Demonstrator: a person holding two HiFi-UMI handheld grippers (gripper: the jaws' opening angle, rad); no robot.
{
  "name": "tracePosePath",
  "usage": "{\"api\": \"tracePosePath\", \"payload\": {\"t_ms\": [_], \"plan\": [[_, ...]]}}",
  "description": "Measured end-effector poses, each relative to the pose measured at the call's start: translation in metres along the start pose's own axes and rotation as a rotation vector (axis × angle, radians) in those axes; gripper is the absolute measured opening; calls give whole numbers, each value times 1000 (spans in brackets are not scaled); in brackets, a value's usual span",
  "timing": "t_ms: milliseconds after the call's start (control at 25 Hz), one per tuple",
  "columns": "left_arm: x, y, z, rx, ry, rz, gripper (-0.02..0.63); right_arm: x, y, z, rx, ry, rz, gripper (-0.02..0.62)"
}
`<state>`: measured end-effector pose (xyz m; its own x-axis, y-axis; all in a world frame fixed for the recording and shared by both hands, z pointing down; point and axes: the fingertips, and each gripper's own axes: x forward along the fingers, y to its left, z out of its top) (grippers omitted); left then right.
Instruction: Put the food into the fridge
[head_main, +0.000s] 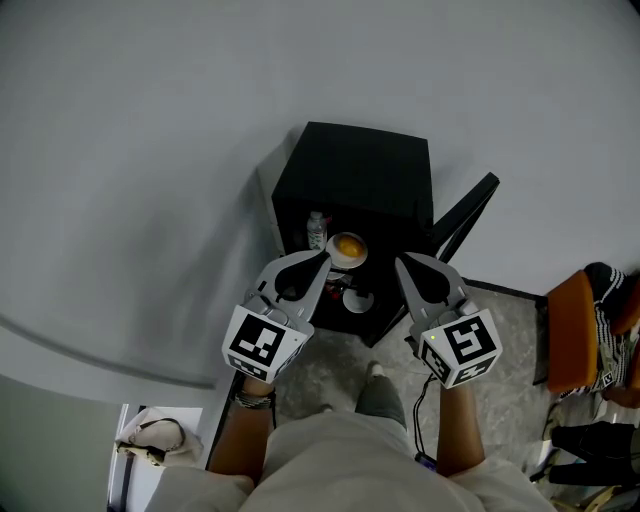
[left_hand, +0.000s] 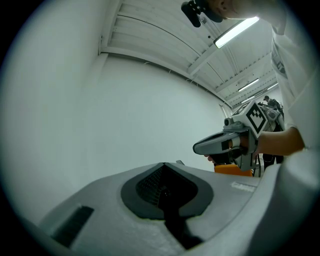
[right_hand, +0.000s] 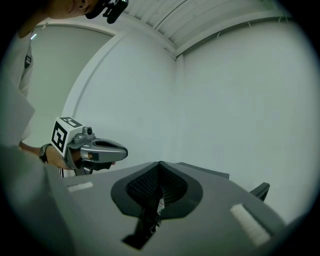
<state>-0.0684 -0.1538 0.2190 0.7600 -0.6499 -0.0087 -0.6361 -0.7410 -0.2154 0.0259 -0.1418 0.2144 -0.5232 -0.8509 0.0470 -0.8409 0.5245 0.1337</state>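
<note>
1. Two grippers: left gripper (head_main: 320, 260), right gripper (head_main: 403, 263).
2. One fridge (head_main: 360, 165), ahead of both grippers.
3. One bottle (head_main: 316, 231), just beyond the left gripper.
4. Two bowls between the grippers: upper bowl (head_main: 347, 248), lower bowl (head_main: 357, 299).
5. One chair (head_main: 572, 330), right of the right gripper.

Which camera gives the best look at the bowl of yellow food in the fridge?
The head view: it looks down into the open fridge, where the bowl sits beside a small bottle. The left gripper view and the right gripper view face the white wall and show nothing of the bowl.
</note>
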Motion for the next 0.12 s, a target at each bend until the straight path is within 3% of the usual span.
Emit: {"api": "tracePosePath", "payload": {"t_ms": [120], "plan": [[3, -2, 2, 2, 2, -7, -3, 0, -3, -1, 8, 2, 2, 6]]}}
